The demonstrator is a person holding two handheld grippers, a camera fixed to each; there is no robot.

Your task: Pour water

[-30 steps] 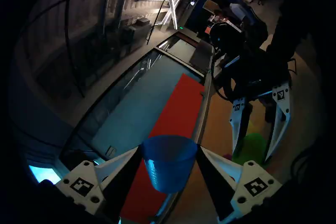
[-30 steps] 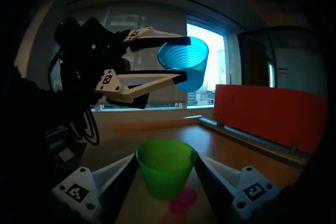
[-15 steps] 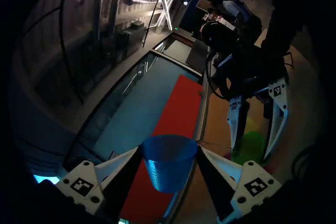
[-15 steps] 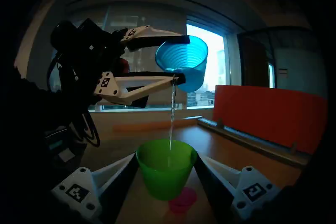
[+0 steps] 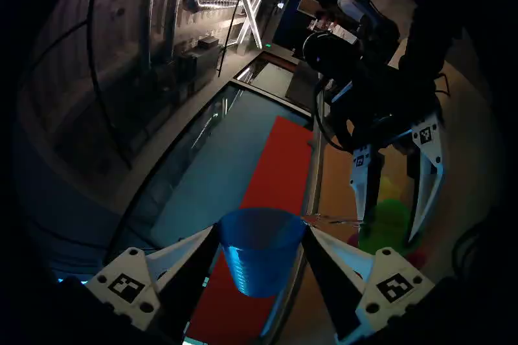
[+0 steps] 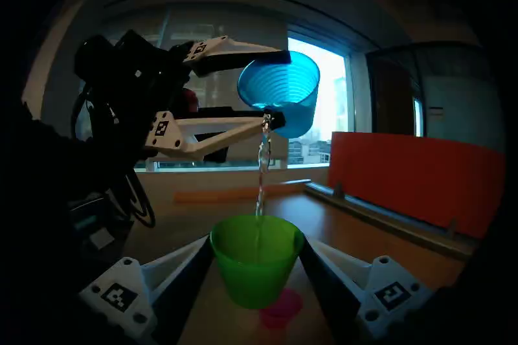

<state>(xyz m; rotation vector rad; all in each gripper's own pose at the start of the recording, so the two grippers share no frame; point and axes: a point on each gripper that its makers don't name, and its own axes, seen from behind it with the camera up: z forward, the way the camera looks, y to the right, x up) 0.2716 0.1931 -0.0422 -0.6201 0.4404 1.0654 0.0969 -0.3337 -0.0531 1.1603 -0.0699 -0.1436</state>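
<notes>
Left gripper (image 5: 259,235): fingers are clamped on the sides of a blue cup (image 5: 260,264), which is seen at the bottom centre of the left gripper view. Right gripper (image 6: 256,243): fingers are clamped on a green cup (image 6: 256,274), which is seen at the bottom centre of the right gripper view.

In the right gripper view the blue cup is held tilted in the upper middle of the frame, its mouth turned toward the camera, directly above the green cup. A thin stream of water (image 6: 261,170) is seen running from the blue cup's lower lip down into the green cup's open top. The green cup is held upright; whether it rests on the wooden surface (image 6: 337,219) cannot be told. A small pink round thing (image 6: 281,310) is seen at its base, partly hidden.

A red panel (image 6: 414,177) is seen standing along the surface at right, and a bright window (image 6: 327,109) behind the blue cup. At left, the dark body of the left gripper and cables are seen.

In the left gripper view the green cup is seen at right, between the right gripper's fingers.
</notes>
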